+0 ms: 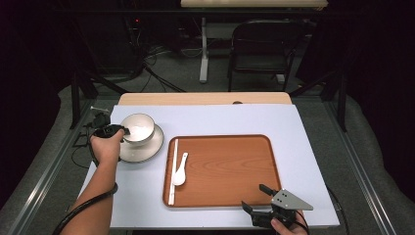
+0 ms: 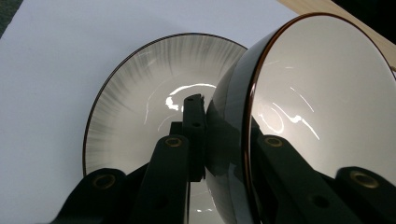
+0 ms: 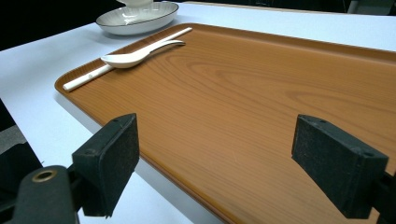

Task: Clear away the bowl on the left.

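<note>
Left tool (image 1: 123, 132) clamped on bowl (image 1: 138, 129) over plate (image 1: 147, 147), right tool (image 1: 258, 198) apart by tray (image 1: 235, 166)

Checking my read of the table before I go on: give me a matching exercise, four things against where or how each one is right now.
Things:
1. bowl
2. spoon
3. plate
4. right gripper

States:
A. open, at the tray's near edge
B. on the white table, under the bowl
C. rim clamped by the left gripper
D. lying on the tray beside the chopsticks

Pairs: 1-C, 2-D, 3-B, 4-A
</note>
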Available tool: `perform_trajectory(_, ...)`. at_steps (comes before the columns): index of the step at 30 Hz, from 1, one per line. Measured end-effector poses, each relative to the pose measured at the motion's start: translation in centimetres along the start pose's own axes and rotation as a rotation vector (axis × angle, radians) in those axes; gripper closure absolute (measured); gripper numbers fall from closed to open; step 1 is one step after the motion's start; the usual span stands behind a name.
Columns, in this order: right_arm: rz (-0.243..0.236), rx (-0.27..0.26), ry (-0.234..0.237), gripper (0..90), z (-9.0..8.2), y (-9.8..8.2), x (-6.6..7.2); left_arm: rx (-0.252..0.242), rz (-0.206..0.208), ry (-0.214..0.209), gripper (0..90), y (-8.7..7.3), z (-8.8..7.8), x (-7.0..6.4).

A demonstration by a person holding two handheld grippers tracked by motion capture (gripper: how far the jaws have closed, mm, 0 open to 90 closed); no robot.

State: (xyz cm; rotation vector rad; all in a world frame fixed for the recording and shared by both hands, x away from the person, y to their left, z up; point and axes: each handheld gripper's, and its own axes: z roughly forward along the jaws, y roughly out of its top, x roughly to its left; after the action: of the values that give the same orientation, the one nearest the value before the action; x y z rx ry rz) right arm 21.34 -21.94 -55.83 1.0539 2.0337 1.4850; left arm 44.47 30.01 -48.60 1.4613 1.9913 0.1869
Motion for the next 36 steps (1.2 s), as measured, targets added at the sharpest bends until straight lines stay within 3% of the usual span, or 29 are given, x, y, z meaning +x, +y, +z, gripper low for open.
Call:
perform_trajectory(10,0.003,0.001,0.000,14.4,0.0,0.0,0.0,0.013,0.017,-0.012,80.9,0.1,-0.4,-0.2)
perform_trajectory(17,0.002,0.001,-0.001,14.4,0.0,0.0,0.0,0.037,0.068,-0.058,80.9,0.1,-0.7,-2.0)
perform_trajectory(23,0.003,0.001,-0.001,14.4,0.0,0.0,0.0,0.037,0.068,-0.058,80.9,0.1,-0.7,-2.0)
perform_trajectory(24,0.003,0.001,-0.001,14.4,0.0,0.0,0.0,0.074,0.132,-0.093,80.9,-0.4,-0.4,-4.3)
perform_trajectory(26,0.003,0.001,-0.002,14.4,0.0,0.0,0.0,0.074,0.132,-0.093,80.9,-0.4,-0.4,-4.3)
perform_trajectory(27,0.004,0.001,-0.001,14.4,0.0,0.0,0.0,0.088,0.158,-0.113,80.9,-0.7,-0.1,-5.6)
perform_trajectory(29,0.004,0.001,-0.002,14.4,0.0,0.0,0.0,0.102,0.177,-0.129,80.9,-1.0,0.1,-6.6)
perform_trajectory(30,0.004,0.001,-0.002,14.4,0.0,0.0,0.0,0.115,0.206,-0.143,80.9,-1.3,0.3,-7.7)
perform_trajectory(31,0.004,0.001,-0.002,14.4,0.0,0.0,0.0,0.115,0.206,-0.143,80.9,-1.3,0.3,-7.7)
perform_trajectory(32,0.003,0.000,-0.002,14.4,0.0,0.0,0.0,0.126,0.231,-0.157,80.9,-1.7,0.6,-8.7)
perform_trajectory(36,0.004,0.000,-0.001,14.4,0.0,0.0,0.0,0.153,0.276,-0.179,80.9,-2.4,1.1,-10.6)
